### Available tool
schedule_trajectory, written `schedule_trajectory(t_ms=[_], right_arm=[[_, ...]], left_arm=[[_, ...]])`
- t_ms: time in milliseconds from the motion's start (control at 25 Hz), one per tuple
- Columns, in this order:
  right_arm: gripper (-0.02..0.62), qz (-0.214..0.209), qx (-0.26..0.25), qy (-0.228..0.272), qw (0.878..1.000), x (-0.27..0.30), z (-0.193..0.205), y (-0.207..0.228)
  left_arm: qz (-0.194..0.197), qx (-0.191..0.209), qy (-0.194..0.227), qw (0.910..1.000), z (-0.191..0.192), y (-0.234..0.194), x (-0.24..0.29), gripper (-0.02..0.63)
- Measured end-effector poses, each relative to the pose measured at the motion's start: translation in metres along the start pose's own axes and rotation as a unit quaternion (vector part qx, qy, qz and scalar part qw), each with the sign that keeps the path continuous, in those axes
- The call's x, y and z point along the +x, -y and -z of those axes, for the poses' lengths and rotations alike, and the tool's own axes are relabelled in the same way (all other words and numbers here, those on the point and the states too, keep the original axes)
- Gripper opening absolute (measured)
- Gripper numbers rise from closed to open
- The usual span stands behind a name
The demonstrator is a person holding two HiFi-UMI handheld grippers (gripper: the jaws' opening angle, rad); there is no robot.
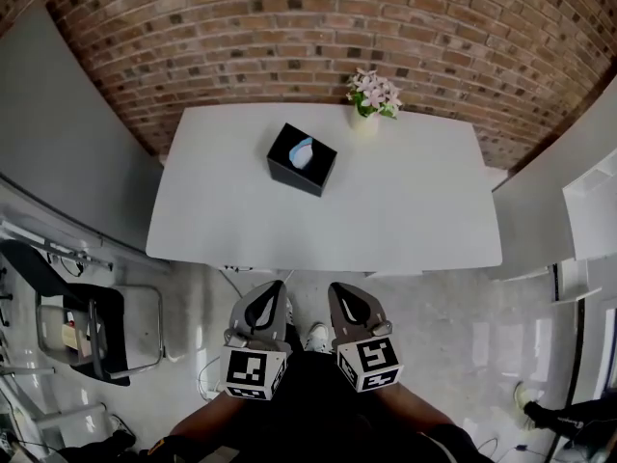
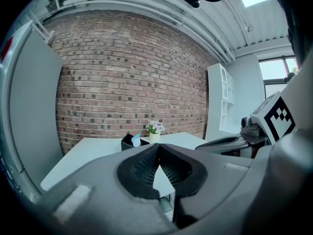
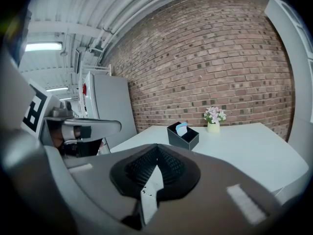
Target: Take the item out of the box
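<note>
Table bears box (brick wall behind).

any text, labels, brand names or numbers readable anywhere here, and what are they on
No words, numbers or brands can be read in any view.
The cubes on the left gripper and right gripper carry black and white square markers, not text.
The black box shows no print.
The red mark on the grey cabinet is too small to read.
</note>
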State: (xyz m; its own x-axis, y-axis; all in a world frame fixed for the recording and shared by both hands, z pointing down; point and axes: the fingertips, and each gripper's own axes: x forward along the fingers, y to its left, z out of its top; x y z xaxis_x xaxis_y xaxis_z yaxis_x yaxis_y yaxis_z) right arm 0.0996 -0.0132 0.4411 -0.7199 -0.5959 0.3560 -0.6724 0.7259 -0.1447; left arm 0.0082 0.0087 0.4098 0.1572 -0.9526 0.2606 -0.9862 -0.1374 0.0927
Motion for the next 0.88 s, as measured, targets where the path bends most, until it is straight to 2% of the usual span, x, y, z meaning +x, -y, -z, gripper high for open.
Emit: schedule_trajectory(t_ms=[440,880], right_arm=[[0.002,0.003,-0.012,-0.017,1.000,0.038,-0.006,0.030],[0.002,0.008,-0.006,-0.035,0.999,0.112,-0.028,0.066]], left_arm=[[0.018,-0.003,0.001,0.9998,-0.002,-0.008,0.055,0.003],[0.018,-0.005,-0.009,0.9998,-0.014,-0.054,0.124,0.003]])
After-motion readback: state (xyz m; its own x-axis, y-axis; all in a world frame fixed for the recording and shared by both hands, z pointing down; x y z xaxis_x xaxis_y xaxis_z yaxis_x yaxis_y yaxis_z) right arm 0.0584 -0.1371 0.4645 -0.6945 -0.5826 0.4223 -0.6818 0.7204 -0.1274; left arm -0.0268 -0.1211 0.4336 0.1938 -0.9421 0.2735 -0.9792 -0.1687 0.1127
